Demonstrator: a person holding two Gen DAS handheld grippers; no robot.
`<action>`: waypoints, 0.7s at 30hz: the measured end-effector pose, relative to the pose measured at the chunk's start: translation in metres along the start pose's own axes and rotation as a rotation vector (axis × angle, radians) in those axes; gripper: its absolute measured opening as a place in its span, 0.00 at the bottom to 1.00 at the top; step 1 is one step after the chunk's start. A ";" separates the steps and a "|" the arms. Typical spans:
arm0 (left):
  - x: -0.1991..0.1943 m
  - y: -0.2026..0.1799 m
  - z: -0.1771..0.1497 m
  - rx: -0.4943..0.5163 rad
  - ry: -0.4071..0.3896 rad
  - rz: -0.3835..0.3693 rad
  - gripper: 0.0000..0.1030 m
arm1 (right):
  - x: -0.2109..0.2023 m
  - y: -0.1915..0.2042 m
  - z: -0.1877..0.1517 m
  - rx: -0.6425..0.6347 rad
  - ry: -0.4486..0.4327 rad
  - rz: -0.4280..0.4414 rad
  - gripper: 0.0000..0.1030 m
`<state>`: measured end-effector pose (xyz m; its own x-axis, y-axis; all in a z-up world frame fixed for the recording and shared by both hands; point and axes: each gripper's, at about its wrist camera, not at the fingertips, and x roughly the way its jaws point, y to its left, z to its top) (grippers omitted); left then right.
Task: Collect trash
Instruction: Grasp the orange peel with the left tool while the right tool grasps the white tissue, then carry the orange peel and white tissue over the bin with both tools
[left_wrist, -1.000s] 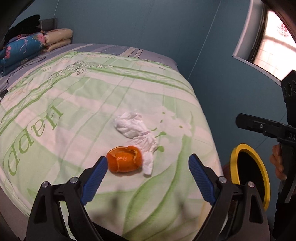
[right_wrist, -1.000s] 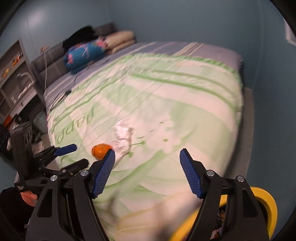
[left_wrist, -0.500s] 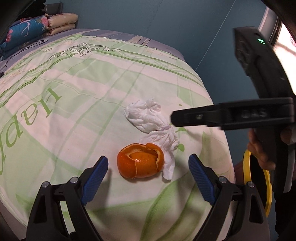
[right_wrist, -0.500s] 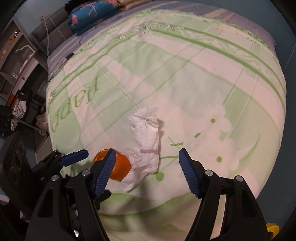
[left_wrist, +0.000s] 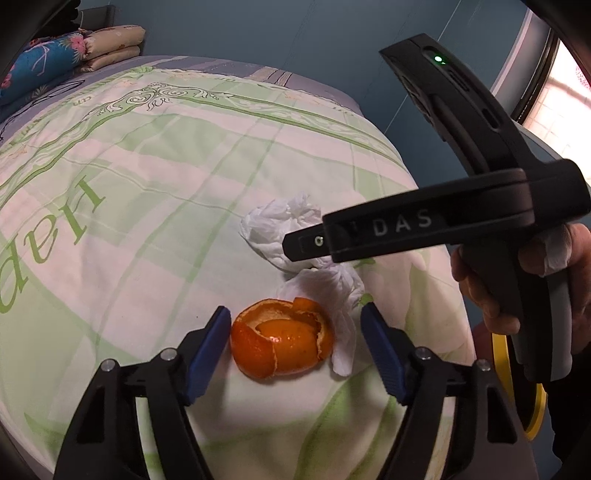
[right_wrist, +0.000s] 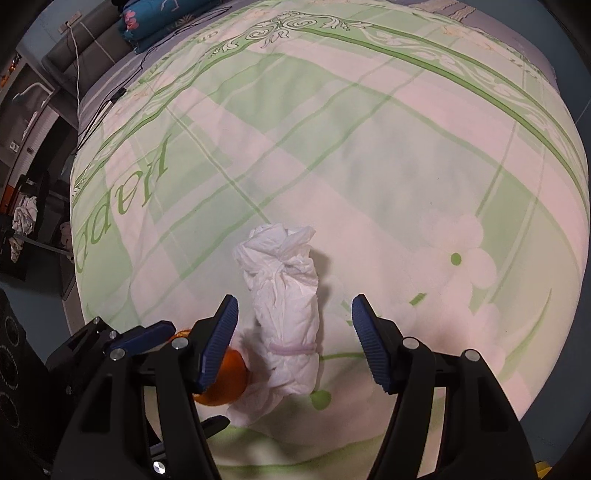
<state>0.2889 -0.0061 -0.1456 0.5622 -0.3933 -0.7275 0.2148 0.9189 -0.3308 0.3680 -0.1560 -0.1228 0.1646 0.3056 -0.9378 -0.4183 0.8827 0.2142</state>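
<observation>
While straddling orange peel (left_wrist: 282, 341), left hand-held gripper (left_wrist: 295, 345) wide, empty.

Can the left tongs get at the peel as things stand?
Probably yes. The left tongs are open, their pads either side of the peel, nothing between. The tissue touches the peel's far side and might get pinched.

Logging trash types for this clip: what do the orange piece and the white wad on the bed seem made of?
Orange peel: citrus rind, glossy and pitted outside, paler inside, curled and torn. White wad: likely tissue paper, matte, finely crinkled; a thin pale band crosses its lower part.
</observation>
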 end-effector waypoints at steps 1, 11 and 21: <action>0.001 0.000 0.000 0.006 0.001 0.001 0.65 | 0.003 0.000 0.000 -0.001 0.006 0.000 0.59; 0.009 -0.005 0.000 0.054 0.004 0.019 0.46 | 0.014 0.001 0.000 -0.012 0.017 -0.024 0.45; 0.000 -0.013 -0.003 0.099 0.002 0.052 0.34 | 0.007 0.003 -0.004 -0.024 -0.027 -0.059 0.19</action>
<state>0.2838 -0.0186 -0.1432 0.5732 -0.3454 -0.7430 0.2633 0.9364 -0.2321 0.3641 -0.1532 -0.1297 0.2141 0.2629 -0.9408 -0.4285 0.8908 0.1514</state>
